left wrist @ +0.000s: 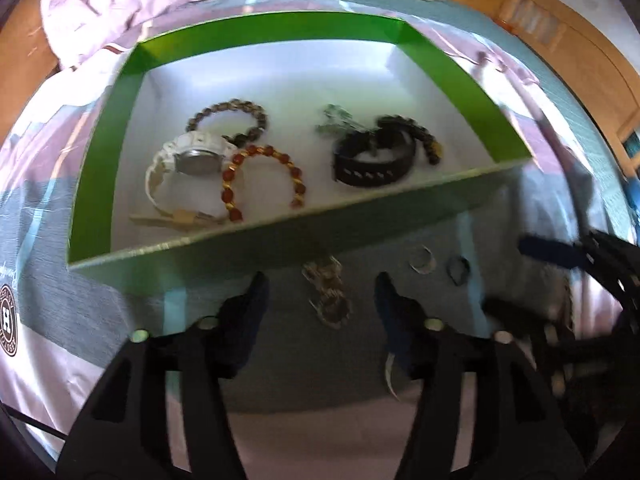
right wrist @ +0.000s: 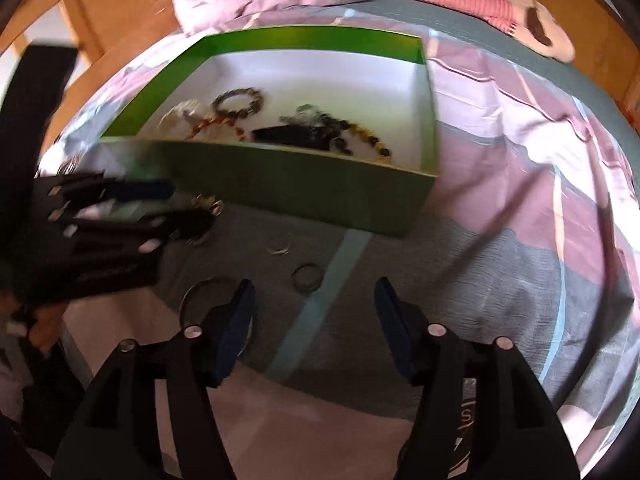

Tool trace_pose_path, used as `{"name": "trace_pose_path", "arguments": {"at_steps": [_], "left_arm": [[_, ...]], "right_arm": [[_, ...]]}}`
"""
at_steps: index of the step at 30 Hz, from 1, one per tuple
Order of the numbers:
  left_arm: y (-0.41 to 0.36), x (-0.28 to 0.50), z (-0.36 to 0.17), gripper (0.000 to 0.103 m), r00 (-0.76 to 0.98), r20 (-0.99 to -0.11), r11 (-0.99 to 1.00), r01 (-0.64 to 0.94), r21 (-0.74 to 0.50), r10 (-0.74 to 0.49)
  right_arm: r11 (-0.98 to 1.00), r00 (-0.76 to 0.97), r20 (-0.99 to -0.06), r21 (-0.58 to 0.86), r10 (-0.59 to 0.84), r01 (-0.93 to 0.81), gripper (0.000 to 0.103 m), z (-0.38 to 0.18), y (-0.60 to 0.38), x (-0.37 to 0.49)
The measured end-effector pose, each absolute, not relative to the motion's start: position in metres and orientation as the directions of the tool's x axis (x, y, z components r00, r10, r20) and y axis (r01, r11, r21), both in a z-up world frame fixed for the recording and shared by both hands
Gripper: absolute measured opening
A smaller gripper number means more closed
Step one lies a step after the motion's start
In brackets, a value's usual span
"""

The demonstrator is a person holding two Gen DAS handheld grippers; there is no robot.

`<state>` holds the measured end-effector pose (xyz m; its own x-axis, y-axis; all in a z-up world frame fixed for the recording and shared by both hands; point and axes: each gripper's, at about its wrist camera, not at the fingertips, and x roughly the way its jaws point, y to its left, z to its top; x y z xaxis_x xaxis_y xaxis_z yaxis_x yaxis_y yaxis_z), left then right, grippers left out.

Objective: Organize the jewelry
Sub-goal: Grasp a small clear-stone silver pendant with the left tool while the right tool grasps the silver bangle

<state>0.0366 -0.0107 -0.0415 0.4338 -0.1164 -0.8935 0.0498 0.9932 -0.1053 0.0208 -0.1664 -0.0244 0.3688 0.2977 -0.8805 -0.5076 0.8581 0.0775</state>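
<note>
1. Left wrist view: the left gripper (left wrist: 320, 284) stands wide apart and empty at the lower centre of the frame. A gold-toned chain bracelet (left wrist: 327, 294) lies on the striped bedspread (left wrist: 80, 300) directly between its fingertips, just in front of the near wall of the green cardboard box (left wrist: 280, 240).
2. Inside the box, from left to right across mid-frame: a white wristwatch (left wrist: 188, 164), a brown bead bracelet (left wrist: 232, 120), a red-and-gold bead bracelet (left wrist: 260, 176) and a black strap band (left wrist: 372, 164).
3. To the right of the chain lie a small silver ring (left wrist: 422, 262) and a dark ring (left wrist: 458, 270). The right gripper (left wrist: 560, 252) enters at the right edge.
4. Judged step: loose pieces are being collected into the box. The next move calls for lowering onto the chain, closing, and lifting over the near wall.
5. Right wrist view: the right gripper (right wrist: 316, 304) is also spread wide and empty at the lower centre. A thin metal ring (right wrist: 307, 277) lies just ahead of its fingertips.
6. The left gripper (right wrist: 168, 204) appears blurred at mid-left; the chain looks limp and may sag when lifted.
</note>
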Motion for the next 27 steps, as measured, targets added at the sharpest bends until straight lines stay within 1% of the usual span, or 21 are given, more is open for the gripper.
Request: {"name": "trace_pose_path", "arguments": {"at_steps": [2,3,4,5,7,9,14,16,17,23,24,26,27], "left_arm": [[-0.007,0.040,-0.049,0.060,0.422,-0.898,0.992,0.035,-0.121,-0.124],[-0.006,0.041,-0.053,0.056,0.416,-0.903,0.994,0.025,-0.110,-0.111],[-0.005,0.041,-0.057,0.047,0.408,-0.909,0.996,0.020,-0.090,-0.090],[-0.005,0.040,-0.059,0.043,0.406,-0.912,0.998,0.018,-0.063,-0.065],[-0.002,0.040,-0.057,0.022,0.405,-0.913,0.999,0.009,-0.053,-0.052],[0.002,0.039,-0.056,0.019,0.395,-0.918,0.998,-0.005,-0.055,-0.049],[0.008,0.030,-0.052,0.018,0.372,-0.927,0.999,-0.001,-0.054,-0.050],[0.010,0.026,-0.050,0.018,0.356,-0.931,0.997,0.009,-0.077,-0.075],[0.012,0.023,-0.049,0.018,0.350,-0.932,0.995,0.012,-0.094,-0.093],[0.029,-0.001,-0.040,0.018,0.349,-0.926,0.989,0.014,-0.147,-0.143],[0.031,-0.006,-0.038,0.020,0.352,-0.924,0.988,0.015,-0.156,-0.152],[0.035,-0.015,-0.034,0.027,0.363,-0.916,0.984,0.019,-0.176,-0.170],[0.037,-0.018,-0.032,0.036,0.370,-0.912,0.983,0.020,-0.180,-0.175]], "right_arm": [[0.834,0.345,-0.897,0.045,0.276,-0.549,0.069,-0.027,-0.158,0.014],[0.819,0.335,-0.903,0.032,0.270,-0.574,0.071,-0.029,-0.154,0.009],[0.803,0.320,-0.906,0.037,0.279,-0.595,0.073,-0.031,-0.150,0.005],[0.790,0.307,-0.906,0.046,0.291,-0.611,0.075,-0.033,-0.147,-0.001],[0.756,0.278,-0.907,0.063,0.316,-0.652,0.080,-0.038,-0.139,-0.012],[0.727,0.265,-0.910,0.057,0.320,-0.685,0.081,-0.043,-0.131,-0.020],[0.704,0.272,-0.912,0.025,0.307,-0.710,0.079,-0.057,-0.116,-0.029],[0.700,0.273,-0.909,0.028,0.316,-0.714,0.060,-0.060,-0.114,-0.030],[0.700,0.272,-0.906,0.035,0.324,-0.714,0.055,-0.059,-0.115,-0.029],[0.723,0.273,-0.903,0.058,0.332,-0.689,0.054,-0.056,-0.123,-0.020],[0.728,0.274,-0.902,0.061,0.334,-0.683,0.054,-0.056,-0.125,-0.019],[0.742,0.279,-0.903,0.063,0.328,-0.667,0.055,-0.055,-0.129,-0.014],[0.746,0.278,-0.904,0.065,0.325,-0.662,0.055,-0.054,-0.129,-0.012]]}}
